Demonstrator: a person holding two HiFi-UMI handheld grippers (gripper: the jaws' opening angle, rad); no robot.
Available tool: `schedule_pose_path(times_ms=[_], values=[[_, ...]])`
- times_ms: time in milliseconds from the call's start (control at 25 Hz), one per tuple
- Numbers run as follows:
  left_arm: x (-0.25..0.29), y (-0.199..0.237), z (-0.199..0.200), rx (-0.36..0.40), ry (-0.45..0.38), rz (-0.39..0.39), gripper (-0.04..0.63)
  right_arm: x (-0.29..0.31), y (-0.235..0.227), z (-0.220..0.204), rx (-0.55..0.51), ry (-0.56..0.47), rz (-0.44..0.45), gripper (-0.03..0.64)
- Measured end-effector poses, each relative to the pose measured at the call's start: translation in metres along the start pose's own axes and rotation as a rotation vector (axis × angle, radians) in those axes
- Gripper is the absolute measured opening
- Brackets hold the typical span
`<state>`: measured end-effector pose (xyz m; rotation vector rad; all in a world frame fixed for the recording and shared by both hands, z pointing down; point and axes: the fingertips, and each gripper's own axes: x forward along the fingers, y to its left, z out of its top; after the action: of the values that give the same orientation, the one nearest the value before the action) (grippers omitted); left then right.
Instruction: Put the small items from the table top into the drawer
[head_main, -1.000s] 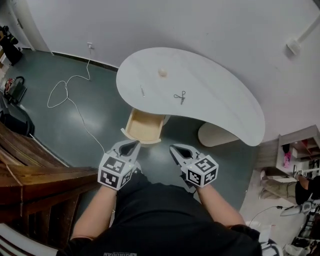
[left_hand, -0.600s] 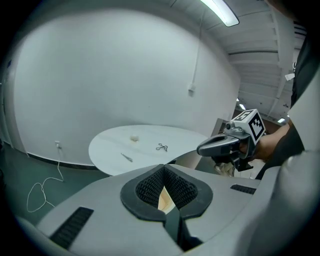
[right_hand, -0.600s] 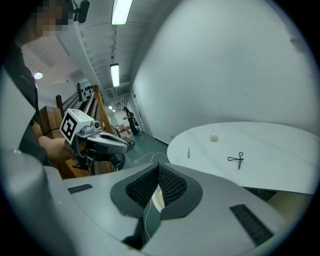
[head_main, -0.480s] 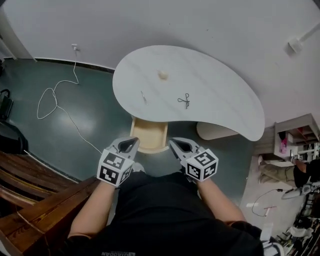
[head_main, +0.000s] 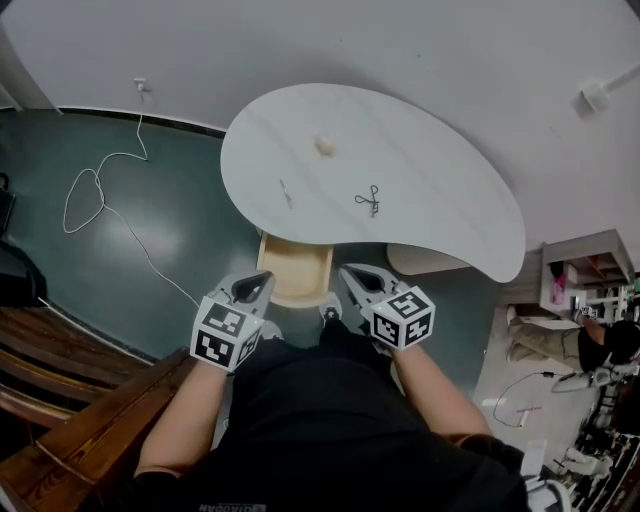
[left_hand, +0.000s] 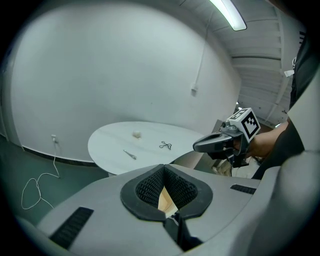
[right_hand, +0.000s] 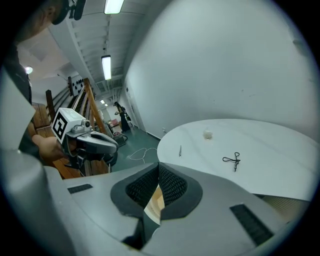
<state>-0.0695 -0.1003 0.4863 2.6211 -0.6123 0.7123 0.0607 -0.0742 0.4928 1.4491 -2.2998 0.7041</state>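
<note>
White table (head_main: 450, 205) | perhaps scissors (head_main: 369, 200) | drawer (head_main: 295, 272) open | floor cable (head_main: 139, 118) | left gripper (head_main: 264, 279), right gripper (head_main: 346, 271) fingers clenched empty

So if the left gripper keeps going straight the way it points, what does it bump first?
Most likely the open drawer under the table. Its pale wood shows just past the shut tips of the left gripper. Depth is hard to judge, though.

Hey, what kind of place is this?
Probably a workshop or studio rather than a home: a bare painted floor with a loose cable, a strip light overhead, and a wooden staircase near the white table.
</note>
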Motion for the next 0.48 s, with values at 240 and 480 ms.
schedule_pose_path(times_ms=[240, 480], values=[[0.000, 0.017, 0.005, -0.024, -0.006, 0.073, 0.015, 0.015, -0.040, 0.002, -0.010, 0.024, -0.014, -0.002], [0.017, 0.025, 0.017, -0.067, -0.006, 0.147, 0.015, 0.029, -0.098, 0.006, -0.029, 0.074, -0.043, -0.002]])
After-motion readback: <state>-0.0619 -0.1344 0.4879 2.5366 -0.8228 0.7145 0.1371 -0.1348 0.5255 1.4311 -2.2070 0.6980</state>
